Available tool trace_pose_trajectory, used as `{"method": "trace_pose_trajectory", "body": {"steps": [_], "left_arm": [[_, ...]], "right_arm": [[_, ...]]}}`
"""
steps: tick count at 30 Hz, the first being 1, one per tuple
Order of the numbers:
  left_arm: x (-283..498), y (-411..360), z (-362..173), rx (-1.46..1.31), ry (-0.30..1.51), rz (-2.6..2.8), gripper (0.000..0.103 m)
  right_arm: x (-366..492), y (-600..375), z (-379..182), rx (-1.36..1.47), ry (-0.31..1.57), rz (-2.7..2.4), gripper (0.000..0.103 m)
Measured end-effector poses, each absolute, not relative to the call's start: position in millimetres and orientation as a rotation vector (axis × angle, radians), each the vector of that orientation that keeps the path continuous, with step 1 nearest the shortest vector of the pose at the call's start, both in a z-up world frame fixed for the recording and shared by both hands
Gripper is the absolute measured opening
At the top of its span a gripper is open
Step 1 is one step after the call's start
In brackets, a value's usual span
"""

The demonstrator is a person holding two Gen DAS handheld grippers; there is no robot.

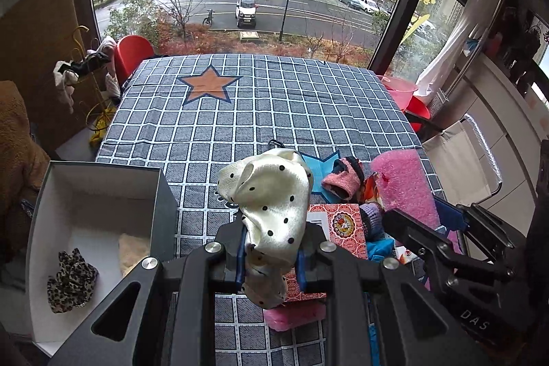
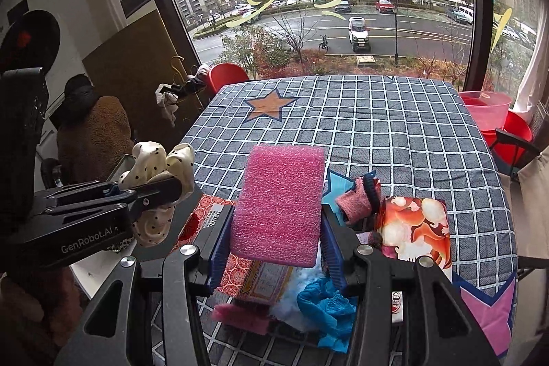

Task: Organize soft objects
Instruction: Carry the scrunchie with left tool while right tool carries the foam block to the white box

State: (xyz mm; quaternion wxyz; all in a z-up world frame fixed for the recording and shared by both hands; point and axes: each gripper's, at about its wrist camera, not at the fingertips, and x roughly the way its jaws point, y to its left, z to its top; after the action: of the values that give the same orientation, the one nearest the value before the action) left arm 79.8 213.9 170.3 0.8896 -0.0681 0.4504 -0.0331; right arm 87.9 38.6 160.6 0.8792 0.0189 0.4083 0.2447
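My left gripper point(image 1: 271, 258) is shut on a cream scrunchie with black dots point(image 1: 271, 194), lifted above the checked tablecloth point(image 1: 274, 105); the same scrunchie point(image 2: 161, 167) shows at the left of the right wrist view. My right gripper point(image 2: 274, 239) is shut on a pink foam block point(image 2: 279, 201), held up over a pile of items; that block point(image 1: 405, 187) appears at the right of the left wrist view. To the left stands an open white box point(image 1: 85, 194) holding a leopard-print scrunchie point(image 1: 70, 280) and a pale fluffy piece point(image 1: 132, 251).
On the cloth lie a red patterned packet point(image 1: 343, 222), a pink knitted piece point(image 2: 355, 203), blue fabric point(image 2: 326, 304), another pink foam piece point(image 2: 236, 314) and a cartoon-print packet point(image 2: 415, 228). A pink basin point(image 2: 483, 108) and red chair point(image 2: 228, 76) stand beyond the table's edges.
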Motion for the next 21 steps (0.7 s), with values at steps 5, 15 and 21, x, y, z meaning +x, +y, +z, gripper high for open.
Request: {"method": "trace_pose_trajectory", "body": {"steps": [5, 15, 21], "left_arm": [[70.8, 228.3, 166.1, -0.151, 0.934, -0.042, 0.023], [38.4, 247.2, 154.2, -0.165, 0.925, -0.014, 0.024], [18.8, 259.0, 144.8, -0.180, 0.931, -0.003, 0.024]], "right_arm": [[84.0, 60.0, 157.2, 0.014, 0.853, 0.538, 0.050], [55.0, 96.3, 158.5, -0.090, 0.799, 0.595, 0.050], [33.6, 110.2, 155.3, -0.153, 0.769, 0.619, 0.050]]}}
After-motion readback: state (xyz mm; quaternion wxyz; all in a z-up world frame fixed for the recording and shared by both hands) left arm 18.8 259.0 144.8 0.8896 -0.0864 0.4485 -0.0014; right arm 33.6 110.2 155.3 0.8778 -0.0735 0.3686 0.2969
